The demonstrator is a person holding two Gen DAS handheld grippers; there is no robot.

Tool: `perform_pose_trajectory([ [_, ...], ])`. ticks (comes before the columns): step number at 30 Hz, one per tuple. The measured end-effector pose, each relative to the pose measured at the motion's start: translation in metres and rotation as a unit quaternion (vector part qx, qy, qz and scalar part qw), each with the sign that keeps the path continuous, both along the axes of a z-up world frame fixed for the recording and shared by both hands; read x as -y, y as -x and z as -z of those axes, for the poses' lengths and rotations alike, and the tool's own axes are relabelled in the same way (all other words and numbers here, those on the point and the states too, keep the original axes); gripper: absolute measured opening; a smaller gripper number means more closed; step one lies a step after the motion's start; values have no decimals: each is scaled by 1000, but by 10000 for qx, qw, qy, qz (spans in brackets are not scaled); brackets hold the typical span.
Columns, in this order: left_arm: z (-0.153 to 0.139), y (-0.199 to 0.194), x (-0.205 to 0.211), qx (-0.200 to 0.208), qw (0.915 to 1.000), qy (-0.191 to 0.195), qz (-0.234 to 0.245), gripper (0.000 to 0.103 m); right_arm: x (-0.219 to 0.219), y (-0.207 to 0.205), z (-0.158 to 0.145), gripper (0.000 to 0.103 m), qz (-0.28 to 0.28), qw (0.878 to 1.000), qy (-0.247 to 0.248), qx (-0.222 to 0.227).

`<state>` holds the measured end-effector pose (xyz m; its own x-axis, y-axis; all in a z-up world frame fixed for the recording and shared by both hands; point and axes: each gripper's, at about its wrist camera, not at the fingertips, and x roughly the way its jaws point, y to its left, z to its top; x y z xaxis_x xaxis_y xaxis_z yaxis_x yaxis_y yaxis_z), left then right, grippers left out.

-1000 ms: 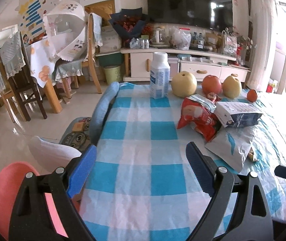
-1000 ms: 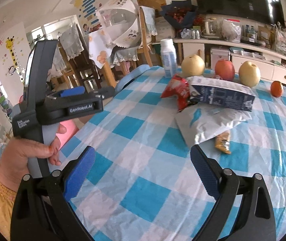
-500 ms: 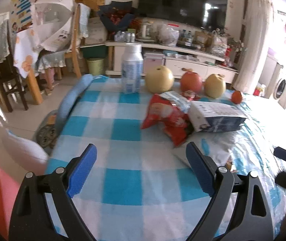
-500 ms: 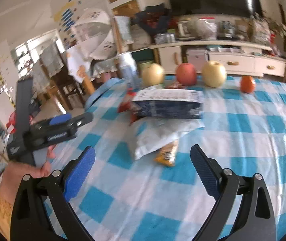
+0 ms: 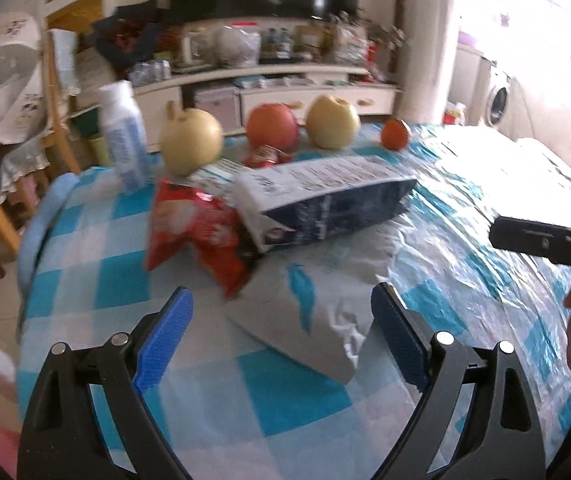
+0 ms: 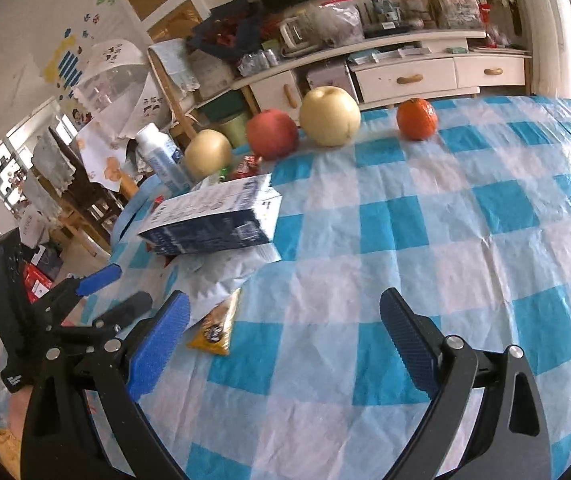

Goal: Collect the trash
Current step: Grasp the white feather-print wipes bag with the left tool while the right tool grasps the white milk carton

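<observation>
A trash pile lies on the blue-checked tablecloth [image 5: 97, 280]: a red snack bag [image 5: 193, 224], a blue-and-white carton [image 5: 325, 196] on its side, and a grey mailer bag [image 5: 305, 300] beneath them. My left gripper [image 5: 281, 308] is open just above the mailer bag's near edge, holding nothing. My right gripper [image 6: 285, 308] is open over bare cloth, to the right of the pile. In the right wrist view the carton [image 6: 213, 220] rests on the mailer bag [image 6: 221, 276], a small yellow wrapper [image 6: 215, 328] pokes out beside it, and the left gripper [image 6: 121, 292] hovers at the pile's left.
Along the far edge of the table stand a white bottle [image 5: 123, 136], two pears [image 5: 191, 140] [image 5: 333, 120], a red apple [image 5: 272, 126] and an orange [image 5: 395, 134]. A small red wrapper [image 6: 247, 166] lies by the fruit. Chairs and a TV cabinet stand beyond.
Both grippers have swung to the right and come closer to the table. The pile now sits right in front of the left gripper and to the left of the right gripper. Both stay open.
</observation>
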<state>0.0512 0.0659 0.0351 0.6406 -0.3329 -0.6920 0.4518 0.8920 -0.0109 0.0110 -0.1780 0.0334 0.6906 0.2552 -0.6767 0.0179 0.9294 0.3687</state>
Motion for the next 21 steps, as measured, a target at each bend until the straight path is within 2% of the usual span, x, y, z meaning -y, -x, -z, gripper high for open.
perform_pose_trajectory([
  [6,18,-13,16,-252,9987,-192,392,91,8,-17,12,95,-126,9996,-222,-82],
  [11,23,-26,20,-388,9971,-46,653,91,8,-32,15,95,-367,9974,-626,-29],
  [17,25,-38,27,-446,9947,-23,927,95,0,-40,12,95,-611,9967,-525,107],
  [21,27,-47,32,-509,9930,-87,1065,98,-4,-45,17,95,-779,9949,-634,72],
])
